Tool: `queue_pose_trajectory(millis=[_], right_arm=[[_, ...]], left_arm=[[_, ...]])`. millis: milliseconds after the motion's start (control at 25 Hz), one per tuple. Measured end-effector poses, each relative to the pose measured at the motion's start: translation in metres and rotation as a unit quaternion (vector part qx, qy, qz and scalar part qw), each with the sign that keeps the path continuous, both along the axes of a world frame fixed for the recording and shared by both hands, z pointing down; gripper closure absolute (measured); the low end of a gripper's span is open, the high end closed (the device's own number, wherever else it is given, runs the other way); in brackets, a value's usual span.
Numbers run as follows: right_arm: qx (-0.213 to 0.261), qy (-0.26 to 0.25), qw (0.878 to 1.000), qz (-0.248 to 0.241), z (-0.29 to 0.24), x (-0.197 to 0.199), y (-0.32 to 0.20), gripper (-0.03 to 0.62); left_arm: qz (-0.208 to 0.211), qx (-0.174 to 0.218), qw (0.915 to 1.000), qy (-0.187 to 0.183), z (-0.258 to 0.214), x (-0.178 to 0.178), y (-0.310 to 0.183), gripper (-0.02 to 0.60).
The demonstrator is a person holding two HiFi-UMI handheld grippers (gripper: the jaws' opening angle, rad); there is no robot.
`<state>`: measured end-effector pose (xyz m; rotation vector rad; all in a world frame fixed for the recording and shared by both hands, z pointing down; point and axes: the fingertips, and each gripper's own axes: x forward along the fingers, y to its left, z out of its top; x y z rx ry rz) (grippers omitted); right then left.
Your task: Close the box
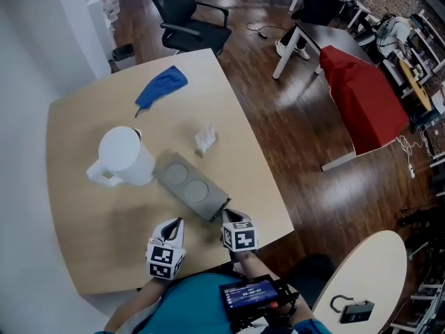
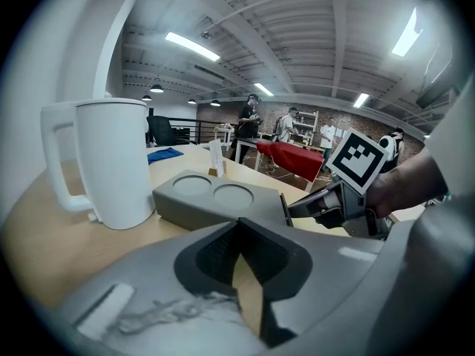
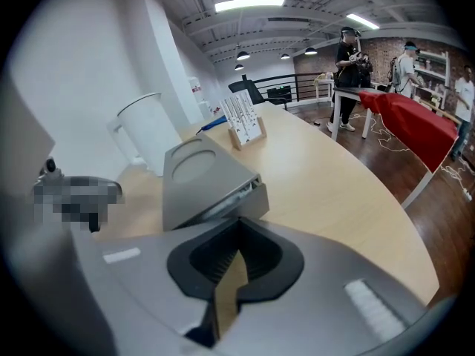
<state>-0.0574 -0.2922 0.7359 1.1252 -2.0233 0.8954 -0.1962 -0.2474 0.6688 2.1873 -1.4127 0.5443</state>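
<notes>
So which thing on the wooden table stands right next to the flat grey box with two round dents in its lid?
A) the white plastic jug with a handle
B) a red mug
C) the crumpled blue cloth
A: in the head view the white plastic jug with a handle stands directly beside the flat grey box, nearer than anything else on the table.
</notes>
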Motion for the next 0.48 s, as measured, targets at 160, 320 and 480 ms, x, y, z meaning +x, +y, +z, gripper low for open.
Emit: queue_pose_trajectory(millis=[160, 320, 480], right_arm=[[-0.001, -0.002, 1.000, -0.002, 0.000, -0.008, -0.004, 0.603], [-0.005, -0.009, 1.000, -0.003, 0.000, -0.014, -0.004, 0.603], [-0.003, -0.016, 1.000, -0.004, 0.000, -0.015, -0.005, 0.603]], left_arm=[[0.001, 0.001, 1.0000, 0.002, -0.001, -0.001, 0.000, 0.592], [0.003, 0.004, 1.0000, 0.003, -0.003, -0.002, 0.001, 0.592], [0.008, 0.007, 0.9999, 0.003, -0.003, 0.001, 0.001, 0.592]])
